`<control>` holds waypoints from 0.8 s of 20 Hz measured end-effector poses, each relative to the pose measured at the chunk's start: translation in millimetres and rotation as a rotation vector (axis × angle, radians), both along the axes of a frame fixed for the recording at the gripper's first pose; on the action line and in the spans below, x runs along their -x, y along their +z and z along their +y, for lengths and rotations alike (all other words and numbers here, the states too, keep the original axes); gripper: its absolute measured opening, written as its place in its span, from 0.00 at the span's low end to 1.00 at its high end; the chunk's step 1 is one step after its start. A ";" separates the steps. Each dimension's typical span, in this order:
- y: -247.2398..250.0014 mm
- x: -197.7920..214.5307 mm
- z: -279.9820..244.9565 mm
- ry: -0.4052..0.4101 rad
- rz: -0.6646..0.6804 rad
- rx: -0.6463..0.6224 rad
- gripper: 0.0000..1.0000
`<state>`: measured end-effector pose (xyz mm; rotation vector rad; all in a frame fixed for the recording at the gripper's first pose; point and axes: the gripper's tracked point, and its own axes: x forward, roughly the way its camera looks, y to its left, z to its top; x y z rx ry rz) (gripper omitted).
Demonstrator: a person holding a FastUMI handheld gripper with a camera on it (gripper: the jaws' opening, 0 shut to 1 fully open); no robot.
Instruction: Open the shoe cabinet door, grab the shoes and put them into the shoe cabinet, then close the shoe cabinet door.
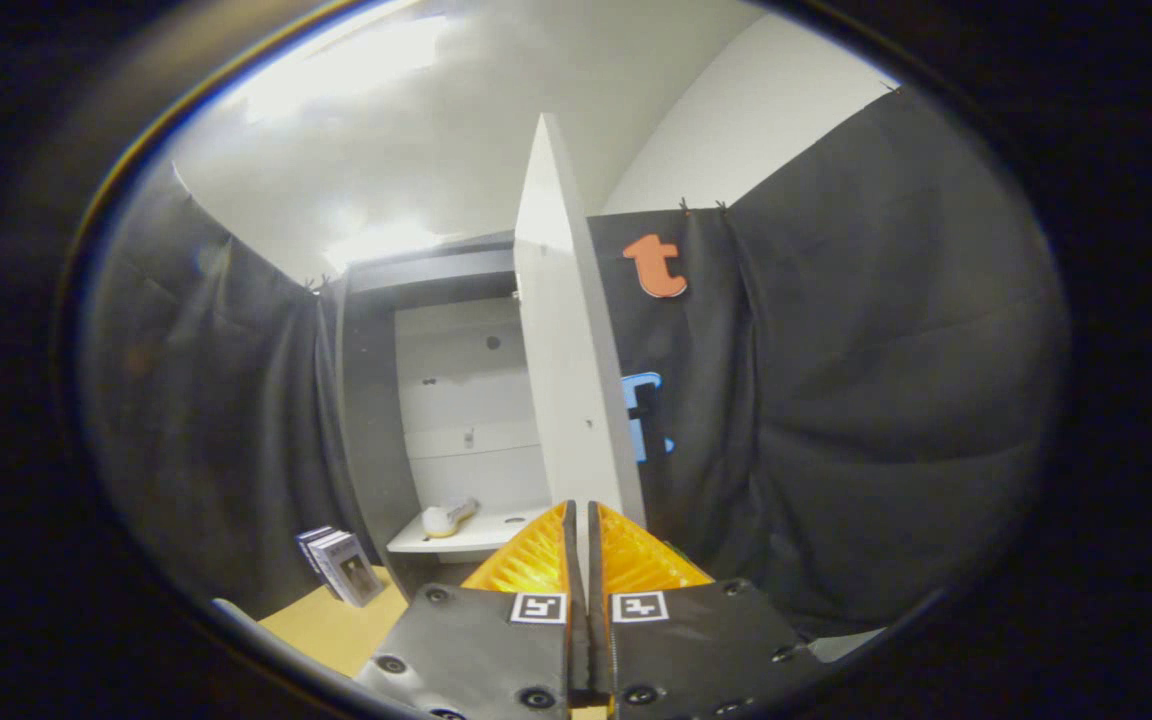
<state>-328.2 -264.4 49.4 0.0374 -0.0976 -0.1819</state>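
The tongs stand nearly closed, their two fingers pinched on the lower free edge of the tall white panel door of the shoe cabinet; a thin strip of the door's edge shows in the narrow gap between them, so both fingers seem to press on it. That grip makes sense: the door appears to have no handle on this side, and clamping the thin edge low down gives a firm hold to swing it with.

The door stands edge-on to the camera, swung well out from the dark-framed shoe cabinet with pale inner back panel, which leaves the inside open to view to the left of the door. On the white lower shelf inside lies a small pale shoe, on its side as far as can be told. With a shoe already in place, the hold on the door is probably for the closing swing, though I cannot tell whether more shoes remain outside.

Left of the cabinet, a few dark upright booklets or boxes lean together on the yellowish wooden tabletop, well clear of the door's arc, so closing should meet nothing
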 end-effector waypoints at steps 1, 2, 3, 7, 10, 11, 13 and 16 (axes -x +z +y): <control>-6.6 -3.8 9.5 0.020 0.009 0.002 0.02; -12.4 -8.2 18.7 0.039 0.019 0.001 0.02; -18.9 -13.2 26.4 0.059 0.031 -0.006 0.02; -44.7 -33.7 48.6 0.117 0.074 -0.034 0.02; -69.5 -47.3 57.1 0.127 0.115 -0.041 0.02; -78.4 -53.3 60.9 0.134 0.128 -0.047 0.02; -96.6 -63.6 65.5 0.141 0.151 -0.059 0.02; -113.9 -77.4 67.1 0.148 0.163 -0.079 0.02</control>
